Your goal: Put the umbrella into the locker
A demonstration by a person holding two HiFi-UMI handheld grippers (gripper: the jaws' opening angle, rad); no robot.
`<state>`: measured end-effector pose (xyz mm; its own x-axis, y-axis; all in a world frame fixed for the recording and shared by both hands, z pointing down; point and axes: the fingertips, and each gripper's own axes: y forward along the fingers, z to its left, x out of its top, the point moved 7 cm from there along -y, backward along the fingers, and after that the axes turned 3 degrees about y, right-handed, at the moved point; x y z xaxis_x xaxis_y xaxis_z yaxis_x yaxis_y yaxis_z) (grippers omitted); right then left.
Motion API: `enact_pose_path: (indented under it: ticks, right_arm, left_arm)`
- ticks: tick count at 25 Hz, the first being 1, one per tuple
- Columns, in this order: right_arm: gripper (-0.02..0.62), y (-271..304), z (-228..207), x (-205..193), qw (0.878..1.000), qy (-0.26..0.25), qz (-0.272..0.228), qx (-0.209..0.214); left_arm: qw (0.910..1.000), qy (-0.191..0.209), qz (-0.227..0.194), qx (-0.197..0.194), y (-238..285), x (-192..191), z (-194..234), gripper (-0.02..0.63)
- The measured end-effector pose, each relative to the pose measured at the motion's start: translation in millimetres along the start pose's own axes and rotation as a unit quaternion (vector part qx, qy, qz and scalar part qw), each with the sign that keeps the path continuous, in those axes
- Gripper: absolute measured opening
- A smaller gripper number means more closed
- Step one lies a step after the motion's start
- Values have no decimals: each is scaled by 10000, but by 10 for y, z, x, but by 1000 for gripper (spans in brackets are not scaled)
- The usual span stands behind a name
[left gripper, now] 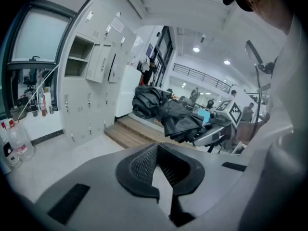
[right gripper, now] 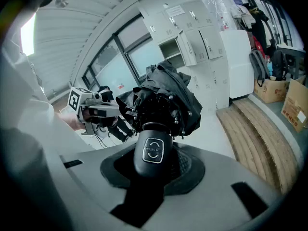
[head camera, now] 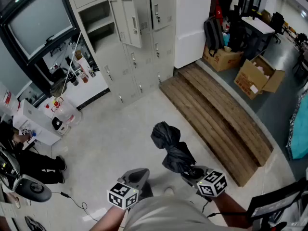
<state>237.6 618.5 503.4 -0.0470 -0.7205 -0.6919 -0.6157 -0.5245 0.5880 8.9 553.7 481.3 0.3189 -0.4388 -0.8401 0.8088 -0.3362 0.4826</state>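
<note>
A folded black umbrella point(head camera: 171, 146) hangs over the pale floor in front of me, its crumpled canopy pointing away. My right gripper point(head camera: 195, 173) is shut on the umbrella's black handle point(right gripper: 152, 150), with the canopy point(right gripper: 166, 97) bunched just past the jaws. To its left my left gripper point(head camera: 137, 177) is shut and holds nothing, its tips meeting in the left gripper view point(left gripper: 156, 148). From there the umbrella point(left gripper: 163, 110) shows ahead and to the right. The grey lockers point(head camera: 139, 47) stand far ahead, one compartment point(head camera: 98, 23) open with its door point(head camera: 127, 20) swung out.
A wooden step platform point(head camera: 216, 114) runs along the right. A white cabinet point(head camera: 190, 28) and cardboard boxes point(head camera: 255, 76) stand behind it. At the left are a low white table point(head camera: 36, 124) with bottles, a seated person point(head camera: 29, 158) and a cable on the floor.
</note>
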Motion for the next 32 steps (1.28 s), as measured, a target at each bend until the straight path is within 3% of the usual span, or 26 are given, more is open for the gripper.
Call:
enact_pose_path:
  ticks: [6, 12, 19, 25, 32]
  right_arm:
    - [112, 68, -77, 62, 10000, 40, -20, -34]
    - [112, 332, -114, 424, 10000, -20, 19, -60]
    - [111, 879, -143, 1089, 9998, 125, -10, -124]
    - [110, 1455, -111, 1832, 9995, -73, -98, -292]
    - [112, 2245, -300, 2617, 9994, -229, -2, -267]
  left_arm:
    - [9999, 112, -123, 3, 12, 142, 45, 9]
    - [9997, 42, -233, -33, -41, 348, 398, 9]
    - [9989, -49, -463, -55, -73, 614, 1148, 9]
    - [9984, 21, -549, -132, -270, 908, 1941, 9]
    - [9974, -38, -685, 242, -352, 1172, 2831, 9]
